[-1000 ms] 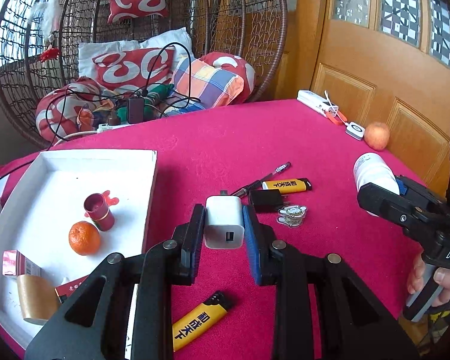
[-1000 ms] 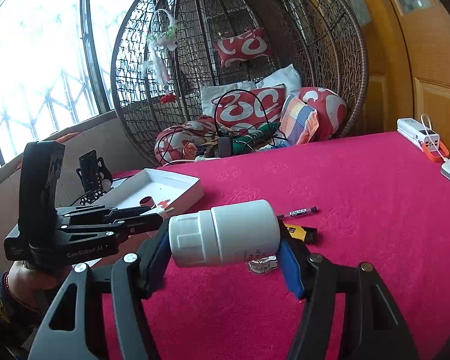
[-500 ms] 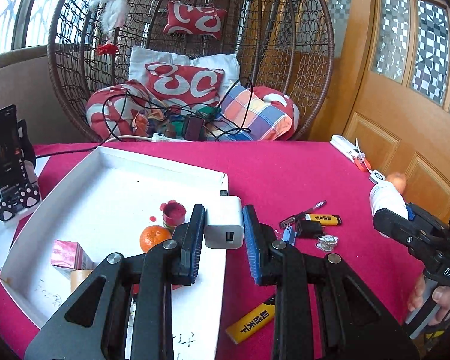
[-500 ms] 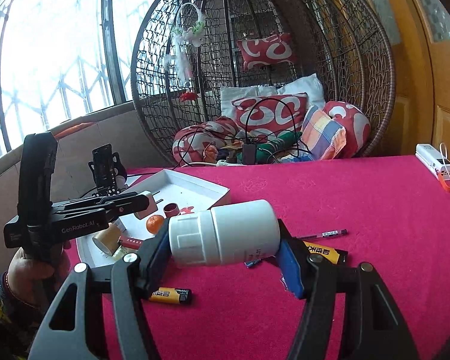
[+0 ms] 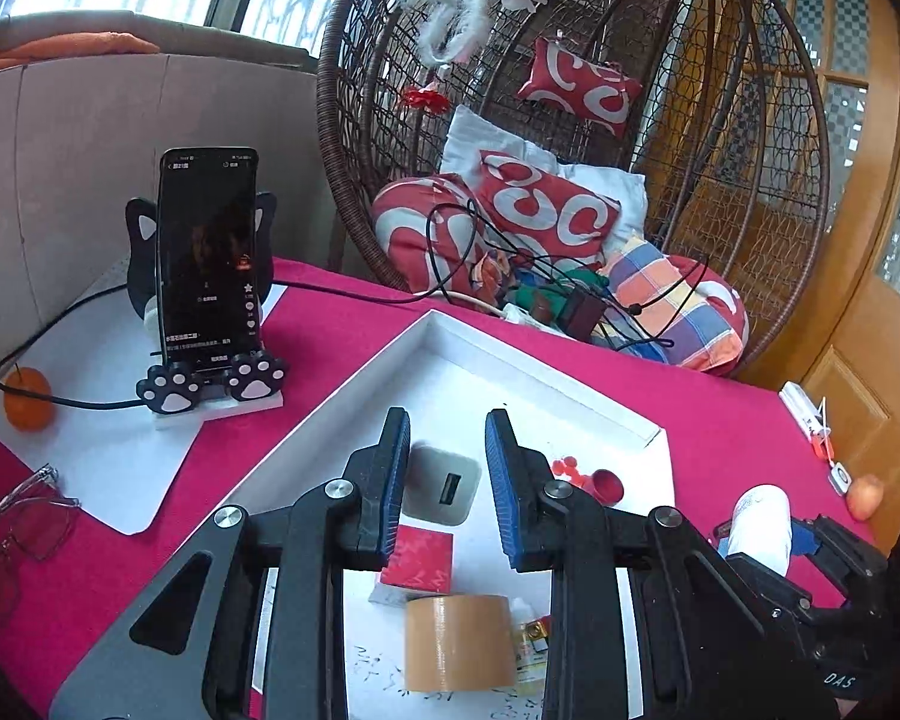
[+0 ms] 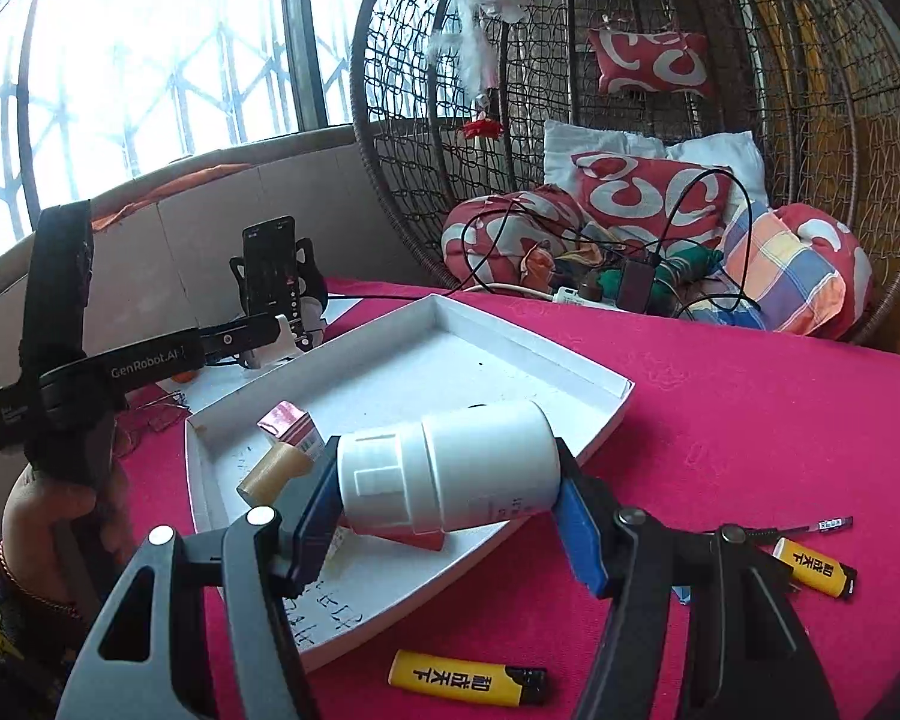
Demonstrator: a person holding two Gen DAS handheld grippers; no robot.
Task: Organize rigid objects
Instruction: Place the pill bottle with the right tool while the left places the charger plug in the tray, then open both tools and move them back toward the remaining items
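My left gripper (image 5: 444,462) is shut on a white USB charger (image 5: 444,486) and hangs over the white tray (image 5: 540,384), near its middle. My right gripper (image 6: 447,462) is shut on a white plastic bottle (image 6: 450,468) held on its side, above the tray's near right edge (image 6: 618,402). The bottle (image 5: 759,522) also shows at the lower right of the left wrist view. In the tray lie a red box (image 5: 417,558), a brown tape roll (image 5: 456,642), a red cup (image 5: 606,483) and a small dropper bottle (image 5: 531,642).
Two yellow lighters (image 6: 468,678) (image 6: 816,567) and a pen (image 6: 810,525) lie on the red tablecloth right of the tray. A phone on a cat-paw stand (image 5: 207,258), an orange (image 5: 27,399) and glasses (image 5: 24,516) sit left of it. A wicker chair with cushions stands behind.
Both grippers have swung left, from over the open tablecloth to over the tray. Each keeps its hold, the left on the charger and the right on the bottle.
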